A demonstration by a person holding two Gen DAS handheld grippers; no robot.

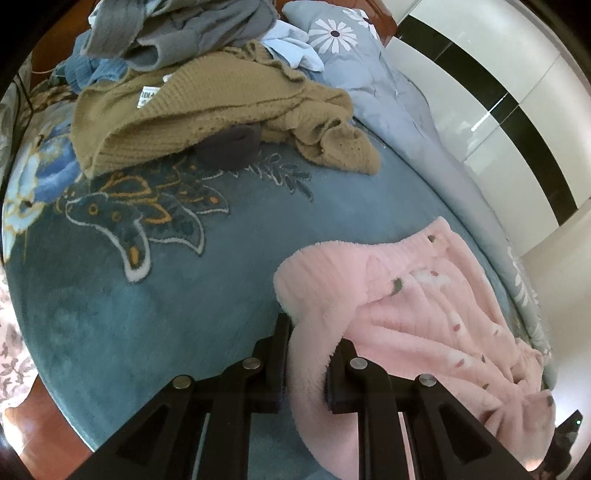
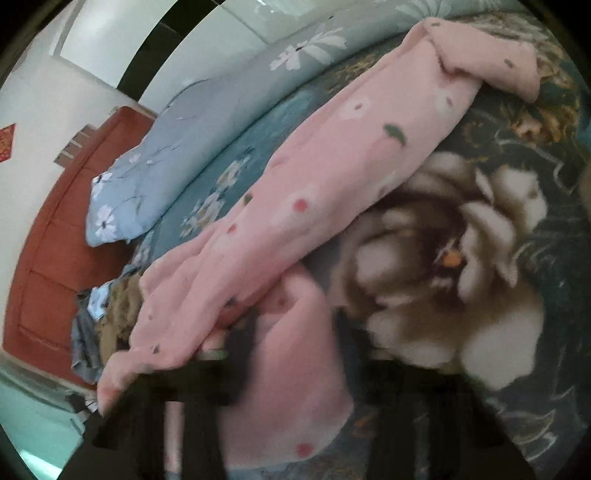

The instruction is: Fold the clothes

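A fluffy pink garment [image 1: 424, 314] with small flower prints lies on the blue floral blanket [image 1: 129, 295] of a bed. My left gripper [image 1: 314, 332] is shut on its ribbed edge, and the pink pile bulges up between the two black fingers. In the right wrist view the same pink garment [image 2: 332, 177] stretches long and diagonal across the blanket [image 2: 517, 258]. My right gripper [image 2: 303, 343] is blurred at the bottom, with a fold of pink cloth caught between its dark fingers.
A heap of clothes sits at the head of the bed: a brown knit sweater [image 1: 207, 110], grey garments [image 1: 184, 33] and a dark piece [image 1: 229, 147]. A light blue daisy-print quilt [image 1: 388, 92] runs along the far edge beside a white wardrobe [image 1: 517, 92]. A red-brown headboard [image 2: 55, 258] stands behind.
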